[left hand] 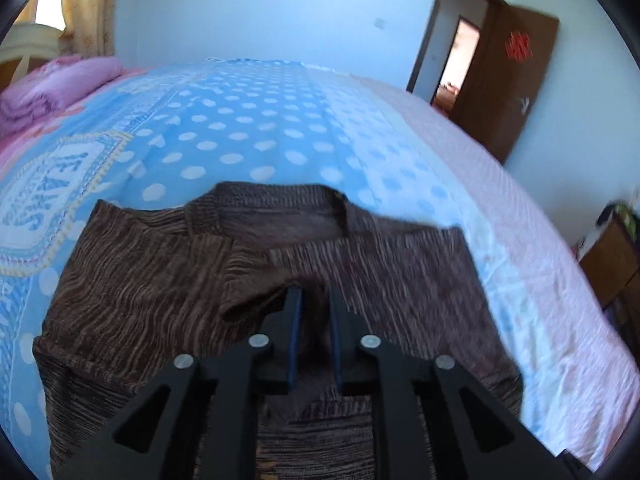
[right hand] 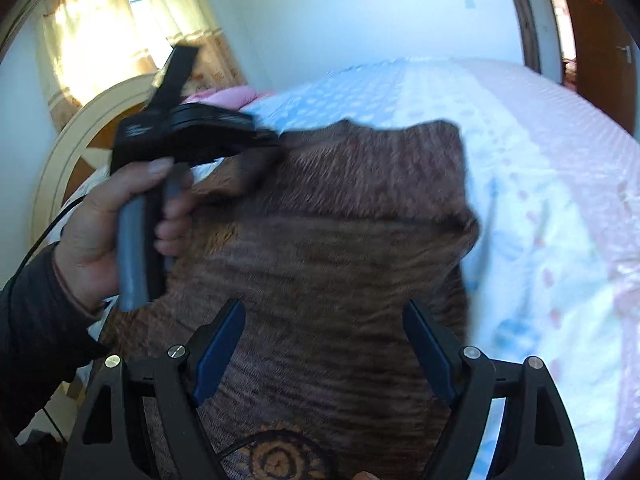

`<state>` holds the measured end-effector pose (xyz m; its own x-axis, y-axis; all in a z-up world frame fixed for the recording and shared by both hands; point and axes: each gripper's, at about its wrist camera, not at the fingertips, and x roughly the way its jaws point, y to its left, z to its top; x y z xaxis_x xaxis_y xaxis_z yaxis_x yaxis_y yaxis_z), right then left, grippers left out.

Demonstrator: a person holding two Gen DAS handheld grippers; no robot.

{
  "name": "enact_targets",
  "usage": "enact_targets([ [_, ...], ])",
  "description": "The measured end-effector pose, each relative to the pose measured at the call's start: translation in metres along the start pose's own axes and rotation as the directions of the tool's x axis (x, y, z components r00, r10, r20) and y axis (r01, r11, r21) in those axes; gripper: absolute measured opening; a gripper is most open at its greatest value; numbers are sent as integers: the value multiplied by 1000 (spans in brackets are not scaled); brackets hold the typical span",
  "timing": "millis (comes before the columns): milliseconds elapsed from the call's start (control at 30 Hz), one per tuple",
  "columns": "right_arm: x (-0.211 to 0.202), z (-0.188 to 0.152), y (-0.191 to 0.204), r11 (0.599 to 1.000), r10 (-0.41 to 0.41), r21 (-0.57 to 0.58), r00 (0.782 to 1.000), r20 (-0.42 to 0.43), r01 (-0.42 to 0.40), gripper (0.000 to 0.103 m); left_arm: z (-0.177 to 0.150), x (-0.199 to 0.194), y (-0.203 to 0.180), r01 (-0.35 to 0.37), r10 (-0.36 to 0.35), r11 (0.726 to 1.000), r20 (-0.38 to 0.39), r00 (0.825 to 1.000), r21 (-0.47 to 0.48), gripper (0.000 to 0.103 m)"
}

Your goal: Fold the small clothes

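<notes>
A: Starting nearest, lower middle of the right wrist view?

B: Right tongs (right hand: 324, 344), spread wide, gripping nothing. Hovering over the brown sweater (right hand: 340, 240), close above its lower half.

A: And the other pair?

B: Left tongs (left hand: 314, 300), nearly closed, pinching what looks like a raised fold near the sweater's middle. Seen from the right wrist view at upper left, held by a hand (right hand: 96, 232), tips on a lifted flap at the sweater's upper-left edge.

A: Lie of the sweater?

B: Spread on the blue dotted bed cover (left hand: 240, 128). Long axis running from the bottom of both frames up toward the centre, collar at the far end, a patterned motif at the near end by the right tongs. Blurred along the right side, so hard to judge the edge there.

A: So, the deciding relation?

B: Probably this: flap in the left tongs lying left of the long axis, to be carried across toward the right of frame. Left nearer the collar end and already gripping; right nearer the hem, free to pin or take the opposite side.

A: Risk?

B: Soft knit, likely to sag and drag along if lifted from one point only.

A: Beyond the sweater?

B: Pink blanket (left hand: 60, 84) at far upper left, brown door (left hand: 516, 80) at upper right.
</notes>
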<state>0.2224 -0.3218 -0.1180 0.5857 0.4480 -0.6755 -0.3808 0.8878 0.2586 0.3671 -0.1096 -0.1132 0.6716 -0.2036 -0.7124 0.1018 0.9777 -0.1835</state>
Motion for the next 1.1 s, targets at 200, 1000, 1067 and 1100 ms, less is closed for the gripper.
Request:
enact_targets([
  [200,1,-7,5,999,16,-38,1000,13,-16,82,-19,-41,12,-75,59,986,116,992,146,75],
  [1000,158,129,81,963,-185,-228,968,-167,144,79,-63,-35,201,-484,484,875,-9,875,8,103],
  [1067,186,132,77,936,-277,-273,942,-187,221,78,-62,-32,202,-481,481,877,-21,876,6,103],
  [1100,191,136,70,917,-336,-283,927,-166,282,78,-61,-30,203,-476,476,880,-29,879,3,103],
])
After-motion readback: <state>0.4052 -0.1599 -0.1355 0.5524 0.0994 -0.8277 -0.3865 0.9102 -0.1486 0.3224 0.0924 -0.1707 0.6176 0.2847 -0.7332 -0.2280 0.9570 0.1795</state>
